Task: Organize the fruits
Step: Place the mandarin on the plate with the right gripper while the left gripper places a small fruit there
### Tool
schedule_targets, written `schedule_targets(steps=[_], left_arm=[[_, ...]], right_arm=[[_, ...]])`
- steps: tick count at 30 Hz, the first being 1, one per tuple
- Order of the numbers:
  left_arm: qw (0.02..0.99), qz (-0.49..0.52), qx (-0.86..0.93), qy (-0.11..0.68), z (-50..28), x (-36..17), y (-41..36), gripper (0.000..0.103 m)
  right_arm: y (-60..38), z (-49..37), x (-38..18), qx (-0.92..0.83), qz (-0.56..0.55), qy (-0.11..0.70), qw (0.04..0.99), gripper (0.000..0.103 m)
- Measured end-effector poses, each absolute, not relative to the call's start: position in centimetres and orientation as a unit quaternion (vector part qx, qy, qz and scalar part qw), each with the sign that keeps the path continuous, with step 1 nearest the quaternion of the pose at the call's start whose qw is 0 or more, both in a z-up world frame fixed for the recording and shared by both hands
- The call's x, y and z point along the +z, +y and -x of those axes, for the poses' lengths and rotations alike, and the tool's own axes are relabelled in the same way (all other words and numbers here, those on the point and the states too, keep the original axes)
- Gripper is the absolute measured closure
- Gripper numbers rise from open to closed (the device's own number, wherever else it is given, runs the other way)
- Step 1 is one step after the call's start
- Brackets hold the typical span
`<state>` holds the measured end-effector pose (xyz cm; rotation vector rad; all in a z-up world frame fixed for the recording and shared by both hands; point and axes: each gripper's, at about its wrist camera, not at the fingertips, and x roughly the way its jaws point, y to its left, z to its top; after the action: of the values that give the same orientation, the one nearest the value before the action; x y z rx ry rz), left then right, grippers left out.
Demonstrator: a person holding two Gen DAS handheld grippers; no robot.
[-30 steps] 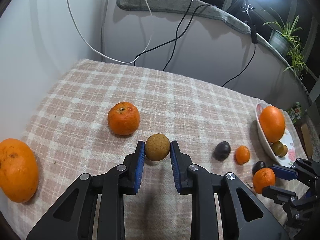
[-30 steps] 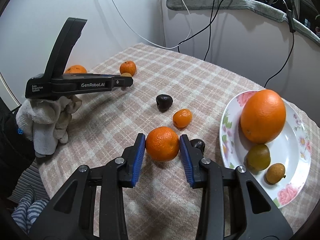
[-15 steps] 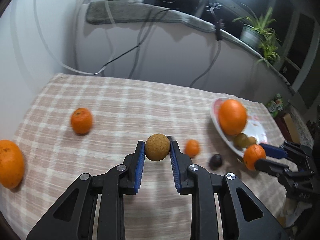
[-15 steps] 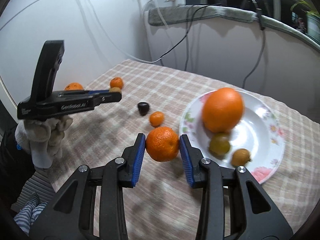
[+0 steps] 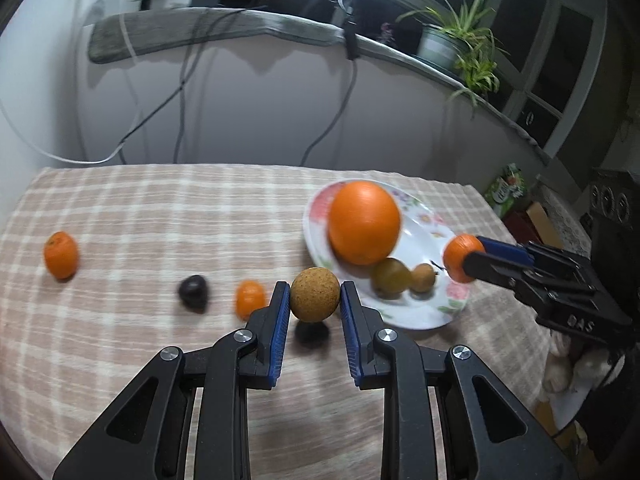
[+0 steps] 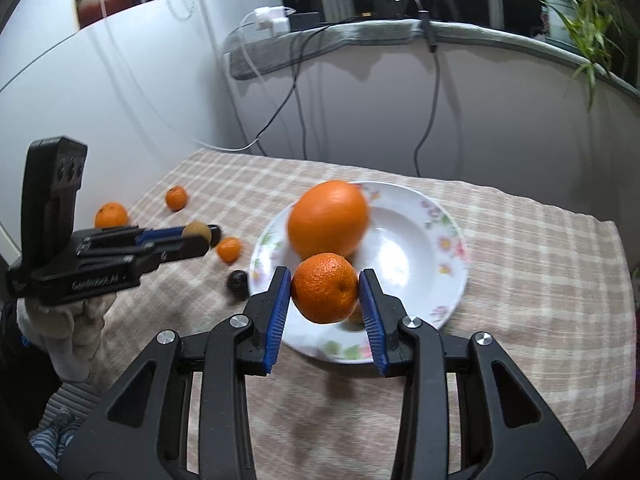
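Note:
My left gripper is shut on a round brown fruit, held above the checked cloth just left of the flowered plate. In the right wrist view my right gripper is shut on a mandarin, held over the near rim of the plate. The plate holds a big orange, a greenish fruit and a small brown fruit. On the cloth lie a small mandarin, a dark fruit and another mandarin.
An orange lies at the table's far left edge. A gloved hand carries the left gripper. Cables hang down the wall behind the table. A potted plant stands on the ledge. The table ends close beyond the plate.
Both grippers lifted their fruit and carried it rightward to the plate. The left swung from beside the far mandarin. The right mandarin now hangs over the plate's rim.

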<state>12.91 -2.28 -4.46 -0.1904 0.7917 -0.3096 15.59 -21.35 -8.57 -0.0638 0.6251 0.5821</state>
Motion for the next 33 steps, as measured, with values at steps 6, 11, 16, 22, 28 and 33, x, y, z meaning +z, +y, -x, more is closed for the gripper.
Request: schedule_targets(steps=[6,11,16,22,28,33], left_arm=[[0.903,0.08,-0.167,0.387,-13.3,-4.6,-4.9,0.079],[0.902,0.066,-0.173,0.389,-13.9,-4.7,-6.3,0.079],[0.901,0.051,-0.172,0.394,-14.5,-5.0,-7.4,0.079],[0.899,0.042,-0.172,0.401,-15.0,-5.3,-7.9,0.079],[0.897,0.044,-0.172,0.405,-15.3,-5.4,-8.0,0.079],[0.896,0.042,-0.172,0.407,-15.4,-5.5,-8.2,0.079]], right_arm=[[-22.8,-17.4,-9.0,0.263,0.02,0.311,0.913,0.066],[-23.5,-18.9,-9.3,0.256,0.018,0.319,0.912,0.066],[-23.6,-20.5,-9.8,0.251,0.019,0.328,0.911,0.066],[-23.4,-21.7,-10.3,0.247,0.022,0.333,0.91,0.066],[-23.3,-22.3,-10.6,0.245,0.025,0.338,0.908,0.066],[-23.3,-22.5,-10.8,0.245,0.026,0.342,0.907,0.066]])
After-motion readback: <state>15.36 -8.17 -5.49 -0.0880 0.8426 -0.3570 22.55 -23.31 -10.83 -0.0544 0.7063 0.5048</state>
